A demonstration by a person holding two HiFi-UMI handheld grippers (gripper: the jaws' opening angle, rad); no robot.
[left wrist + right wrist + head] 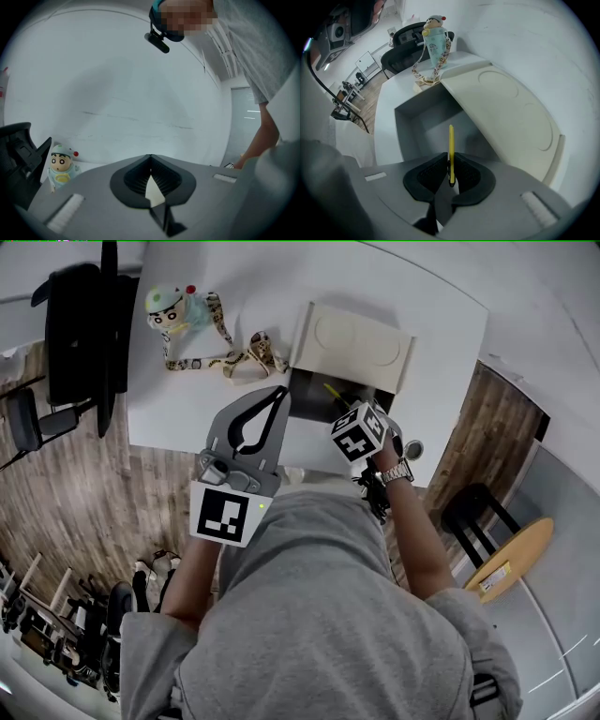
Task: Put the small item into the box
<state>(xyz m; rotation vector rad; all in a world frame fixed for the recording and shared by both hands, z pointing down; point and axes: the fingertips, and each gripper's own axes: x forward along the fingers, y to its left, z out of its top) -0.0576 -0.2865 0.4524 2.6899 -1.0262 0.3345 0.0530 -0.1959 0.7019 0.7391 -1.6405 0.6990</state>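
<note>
An off-white box stands on the white table with its lid tipped up and back. My right gripper is shut on a thin yellow strip, which it holds upright over the box's dark inside. In the right gripper view the yellow strip sticks up from between the closed pads, with the box's inside just beyond and the lid to the right. My left gripper sits beside the box's left edge, shut on nothing, and its tips meet against a bare wall.
A cartoon-figure bottle with a patterned lanyard lies at the table's far left. A black office chair stands left of the table. A small round object sits at the table's right edge. A round wooden table stands lower right.
</note>
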